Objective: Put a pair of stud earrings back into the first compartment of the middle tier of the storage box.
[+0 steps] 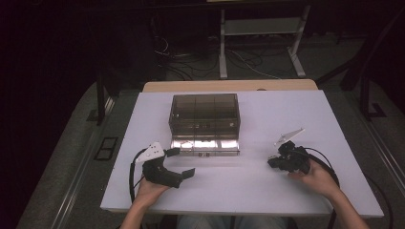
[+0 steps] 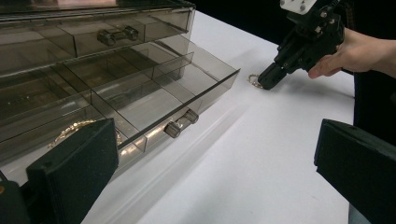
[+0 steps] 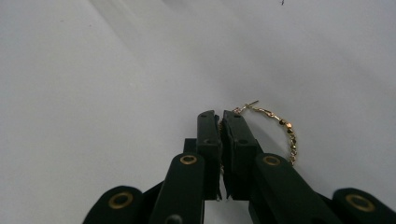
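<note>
My right gripper [image 3: 220,117] points down at the white table, its jaws shut on one side of a gold chain bracelet [image 3: 289,133] whose loop lies flat to the right of the jaws. In the left gripper view the right gripper [image 2: 267,80] pins the bracelet [image 2: 252,80] on the table. A smoky clear drawer box [image 1: 204,112] stands mid-table with its bottom drawer [image 1: 205,144] pulled out. Another gold chain [image 2: 74,127] lies in that drawer's left compartment. My left gripper [image 1: 181,163] rests open in front of the drawer's left end, nothing between its pads [image 2: 77,170].
The white table [image 1: 267,191] has bare surface between the two grippers and in front of the drawer. The drawer front has a small metal handle [image 2: 181,123]. Cables and a white stand's legs [image 1: 296,59] lie on the floor beyond the table.
</note>
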Action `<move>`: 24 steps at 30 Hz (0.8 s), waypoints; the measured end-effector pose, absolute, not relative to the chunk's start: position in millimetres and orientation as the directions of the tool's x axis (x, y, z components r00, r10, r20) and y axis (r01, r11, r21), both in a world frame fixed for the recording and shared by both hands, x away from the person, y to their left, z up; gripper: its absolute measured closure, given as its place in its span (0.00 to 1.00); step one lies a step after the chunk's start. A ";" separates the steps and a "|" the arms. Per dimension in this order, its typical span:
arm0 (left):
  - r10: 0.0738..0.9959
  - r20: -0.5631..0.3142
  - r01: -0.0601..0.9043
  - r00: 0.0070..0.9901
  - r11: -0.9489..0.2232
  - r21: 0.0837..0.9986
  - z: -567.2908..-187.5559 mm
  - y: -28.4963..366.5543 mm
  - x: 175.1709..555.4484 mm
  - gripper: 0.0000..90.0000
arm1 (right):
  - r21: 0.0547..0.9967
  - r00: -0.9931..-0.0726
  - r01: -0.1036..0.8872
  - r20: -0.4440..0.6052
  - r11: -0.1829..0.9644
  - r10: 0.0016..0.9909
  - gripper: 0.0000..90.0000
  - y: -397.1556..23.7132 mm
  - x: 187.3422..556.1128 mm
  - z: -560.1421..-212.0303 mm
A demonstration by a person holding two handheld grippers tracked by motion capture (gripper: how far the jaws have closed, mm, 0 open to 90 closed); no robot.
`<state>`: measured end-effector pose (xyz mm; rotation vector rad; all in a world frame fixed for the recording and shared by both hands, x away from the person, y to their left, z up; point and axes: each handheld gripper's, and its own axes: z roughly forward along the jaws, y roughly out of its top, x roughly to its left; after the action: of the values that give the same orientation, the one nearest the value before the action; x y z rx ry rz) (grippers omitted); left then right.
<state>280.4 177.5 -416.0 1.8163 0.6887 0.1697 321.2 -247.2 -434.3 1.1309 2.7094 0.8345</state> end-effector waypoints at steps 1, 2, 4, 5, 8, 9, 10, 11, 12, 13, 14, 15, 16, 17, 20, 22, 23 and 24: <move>0.531 -0.216 0.369 0.819 -0.201 0.907 -416.1 177.4 280.4 0.00 | 0.516 -0.721 0.637 0.133 0.573 0.681 0.95 -248.1 321.8 -434.2; 0.530 -0.217 0.371 0.819 -0.201 0.907 -416.2 177.2 280.4 0.00 | 0.515 -0.716 0.644 0.145 0.566 0.683 0.95 -249.0 322.4 -434.1; 0.530 -0.218 0.372 0.820 -0.203 0.906 -416.3 177.3 280.8 0.00 | 0.515 -0.710 0.656 0.172 0.552 0.683 0.95 -251.7 324.1 -433.7; 0.530 -0.218 0.372 0.819 -0.203 0.906 -416.3 177.3 280.8 0.00 | 0.518 -0.707 0.659 0.180 0.545 0.684 0.95 -253.1 324.7 -433.3; 0.531 -0.217 0.371 0.819 -0.202 0.907 -416.3 177.4 280.7 0.00 | 0.530 -0.699 0.666 0.199 0.525 0.687 0.95 -256.5 324.9 -429.7; 0.531 -0.217 0.371 0.819 -0.202 0.907 -416.3 177.3 280.6 0.00 | 0.535 -0.699 0.667 0.205 0.519 0.685 0.95 -257.1 324.8 -428.3; 0.531 -0.217 0.371 0.819 -0.202 0.907 -416.3 177.2 280.5 0.00 | 0.538 -0.700 0.665 0.209 0.517 0.683 0.95 -257.8 324.8 -426.9; 0.531 -0.217 0.371 0.819 -0.202 0.906 -416.3 177.2 280.6 0.00 | 0.543 -0.704 0.662 0.213 0.517 0.678 0.95 -258.2 324.7 -425.5; 0.531 -0.217 0.372 0.819 -0.203 0.906 -416.4 177.1 280.7 0.00 | 0.544 -0.705 0.661 0.214 0.516 0.677 0.95 -258.1 324.4 -424.0; 0.531 -0.218 0.372 0.819 -0.203 0.906 -416.4 177.1 280.8 0.00 | 0.548 -0.705 0.661 0.221 0.512 0.674 0.95 -258.1 324.4 -422.5; 0.531 -0.217 0.372 0.819 -0.204 0.906 -416.4 177.1 280.8 0.00 | 0.553 -0.704 0.664 0.232 0.504 0.672 0.95 -257.9 324.3 -421.0; 0.531 -0.217 0.372 0.819 -0.204 0.906 -416.4 177.2 280.8 0.00 | 0.559 -0.705 0.663 0.240 0.499 0.668 0.95 -257.8 324.5 -419.2; 0.532 -0.217 0.372 0.819 -0.203 0.906 -416.4 177.2 280.8 0.00 | 0.560 -0.705 0.665 0.249 0.495 0.665 0.95 -257.4 324.4 -417.1; 0.533 -0.218 0.373 0.818 -0.202 0.905 -416.4 177.3 280.8 0.00 | 0.563 -0.707 0.662 0.249 0.495 0.662 0.95 -256.8 324.5 -414.9; 0.532 -0.216 0.371 0.819 -0.202 0.907 -416.3 177.3 280.7 0.00 | 0.566 -0.718 0.654 0.257 0.502 0.647 0.95 -253.5 325.2 -408.1; 0.531 -0.217 0.372 0.819 -0.203 0.906 -416.3 177.3 280.7 0.00 | 0.568 -0.730 0.643 0.249 0.514 0.637 0.95 -249.7 325.1 -404.7; 0.531 -0.217 0.372 0.819 -0.203 0.906 -416.4 177.2 280.8 0.00 | 0.571 -0.736 0.637 0.249 0.518 0.629 0.95 -247.8 325.1 -403.2; 0.532 -0.217 0.372 0.819 -0.204 0.905 -416.4 177.3 280.9 0.00 | 0.571 -0.739 0.635 0.251 0.521 0.625 0.95 -245.6 324.8 -401.2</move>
<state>280.9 177.3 -416.4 1.8216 0.6899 0.1680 324.8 -245.6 -401.2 1.1401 2.7519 1.0429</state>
